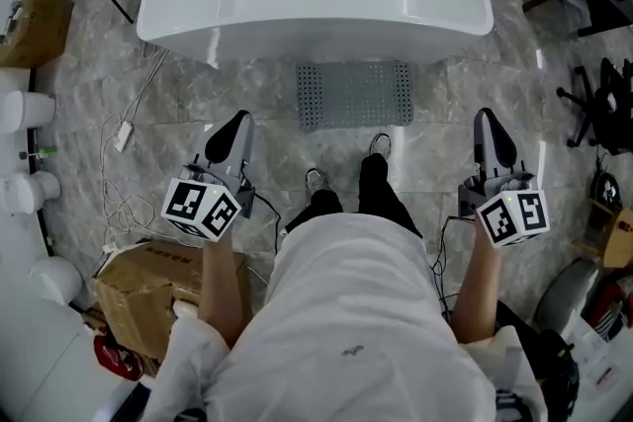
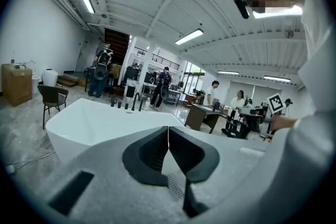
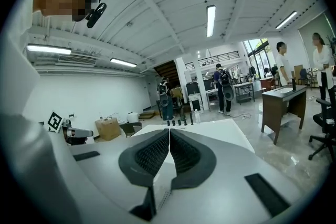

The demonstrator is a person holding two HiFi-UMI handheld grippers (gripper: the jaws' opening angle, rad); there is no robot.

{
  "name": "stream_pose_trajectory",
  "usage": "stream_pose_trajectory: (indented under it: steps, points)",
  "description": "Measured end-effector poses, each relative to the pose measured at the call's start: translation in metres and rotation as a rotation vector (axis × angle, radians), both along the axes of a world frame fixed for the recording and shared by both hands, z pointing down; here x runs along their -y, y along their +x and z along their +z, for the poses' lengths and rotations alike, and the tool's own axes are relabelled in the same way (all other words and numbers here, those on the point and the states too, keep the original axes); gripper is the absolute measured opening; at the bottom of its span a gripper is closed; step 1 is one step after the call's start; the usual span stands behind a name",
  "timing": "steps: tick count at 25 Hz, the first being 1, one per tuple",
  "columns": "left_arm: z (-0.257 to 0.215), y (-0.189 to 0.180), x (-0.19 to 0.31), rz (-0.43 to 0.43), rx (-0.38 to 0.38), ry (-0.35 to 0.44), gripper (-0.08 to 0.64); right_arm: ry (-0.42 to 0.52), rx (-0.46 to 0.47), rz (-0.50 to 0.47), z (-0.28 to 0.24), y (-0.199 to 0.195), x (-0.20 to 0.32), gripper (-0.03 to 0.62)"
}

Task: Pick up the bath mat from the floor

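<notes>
1. Grey rectangular bath mat (image 1: 356, 95), rubbery look with a dense grid of small holes, lies flat on the grey marble-veined tile floor (image 1: 475, 94)
2. Mat's far long edge sits at the foot of the glossy white freestanding bathtub (image 1: 326, 42); its near edge is a little ahead of the person's dark shoes (image 1: 316, 181)
3. Left gripper (image 1: 239, 120): pale grey shell, dark ribbed pads, jaws clenched tip to tip with nothing between them
4. Right gripper (image 1: 487, 119): same build, jaws pressed together, empty
5. Both are held either side of the person, tips toward the tub; the mat lies between them and further forward, clear of both
6. Creased brown cardboard box (image 1: 148, 287) sits on the floor behind the left gripper
</notes>
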State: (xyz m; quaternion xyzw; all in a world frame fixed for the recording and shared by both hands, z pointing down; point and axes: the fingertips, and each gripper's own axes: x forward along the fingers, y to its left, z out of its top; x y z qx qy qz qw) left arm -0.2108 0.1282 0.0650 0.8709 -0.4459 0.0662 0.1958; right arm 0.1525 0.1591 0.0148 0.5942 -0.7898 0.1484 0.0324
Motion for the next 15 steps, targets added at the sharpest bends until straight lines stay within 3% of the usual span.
stream_pose_trajectory:
  steps: [10,15]
  points:
    - [0.029,0.055,0.016,-0.118,0.046,-0.114,0.014,-0.150,-0.028,-0.100,0.071,0.093,0.052,0.009]
    - [0.042,0.045,0.012,-0.307,0.063,-0.148,0.014,-0.243,-0.017,-0.167,0.113,0.108,0.063,0.009]
